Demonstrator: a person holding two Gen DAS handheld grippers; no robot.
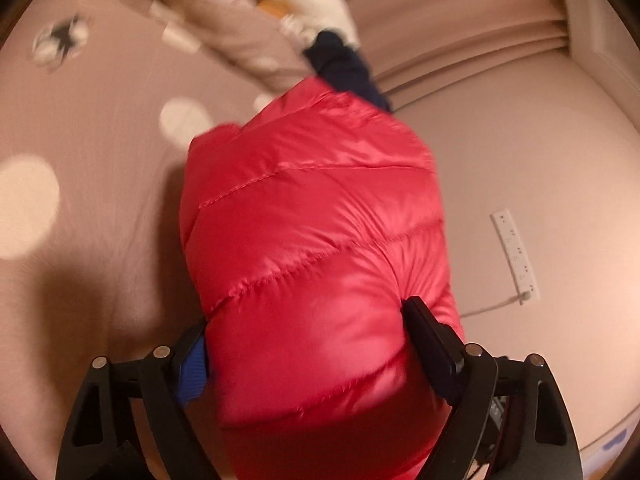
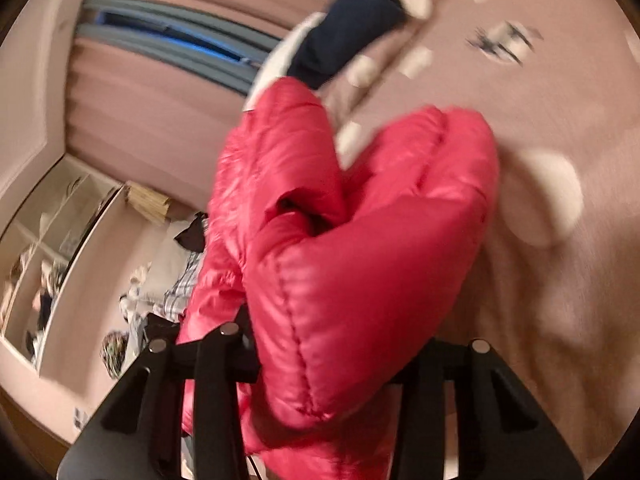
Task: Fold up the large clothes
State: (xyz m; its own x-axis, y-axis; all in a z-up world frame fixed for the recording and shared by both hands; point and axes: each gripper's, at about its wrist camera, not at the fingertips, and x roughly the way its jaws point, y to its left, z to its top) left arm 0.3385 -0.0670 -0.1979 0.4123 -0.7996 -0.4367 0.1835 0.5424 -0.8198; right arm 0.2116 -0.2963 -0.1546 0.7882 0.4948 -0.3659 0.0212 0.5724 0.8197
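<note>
A red quilted puffer jacket fills the middle of the left wrist view, lifted over a pink bed sheet. My left gripper is shut on a thick fold of it, one black finger on each side. In the right wrist view the same red jacket bulges in two puffy lobes. My right gripper is shut on it, with the fingertips buried in the fabric. Both views are motion-blurred.
A dark navy garment lies past the jacket beside a folded pink polka-dot duvet. A white power strip hangs on the wall at right. Curtains, a mirror and a clothes pile stand at left.
</note>
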